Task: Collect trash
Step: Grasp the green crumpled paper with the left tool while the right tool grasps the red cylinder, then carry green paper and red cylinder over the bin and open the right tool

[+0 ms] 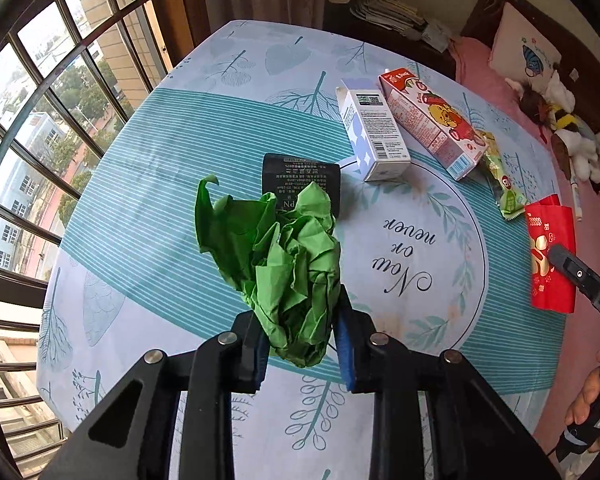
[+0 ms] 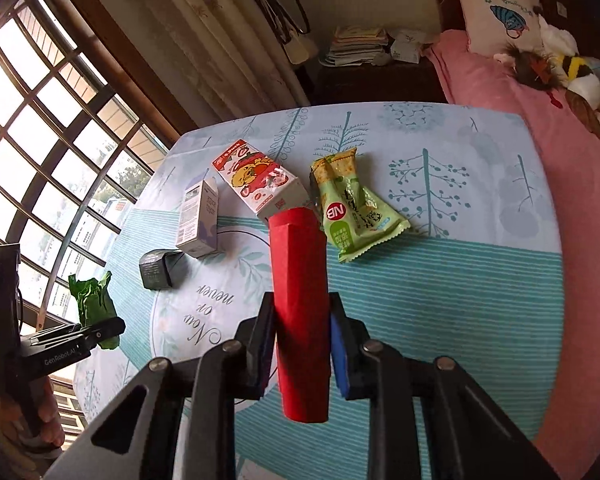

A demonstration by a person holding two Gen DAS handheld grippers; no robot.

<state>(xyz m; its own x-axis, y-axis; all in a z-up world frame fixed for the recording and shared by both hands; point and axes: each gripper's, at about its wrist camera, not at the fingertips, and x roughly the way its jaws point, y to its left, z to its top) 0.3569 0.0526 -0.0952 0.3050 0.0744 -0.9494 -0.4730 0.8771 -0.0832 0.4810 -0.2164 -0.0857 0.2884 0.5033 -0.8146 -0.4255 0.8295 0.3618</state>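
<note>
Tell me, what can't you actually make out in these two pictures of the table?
- Black packet: left wrist view, its near end is hidden behind the crumpled green bag held in the left gripper.
- Red envelope: right wrist view shows only its plain side, clamped in the right gripper.
- Where the trash should go: no bin shows in either view.
- Small print on the white carton: too small to read.

My left claw (image 1: 302, 344) points steeply down, pads clamped on crumpled green paper (image 1: 288, 264). My right claw (image 2: 302, 344) angles down too, jaws pinching a red packet (image 2: 300, 312). A hand (image 2: 40, 412) grips each handle.
</note>
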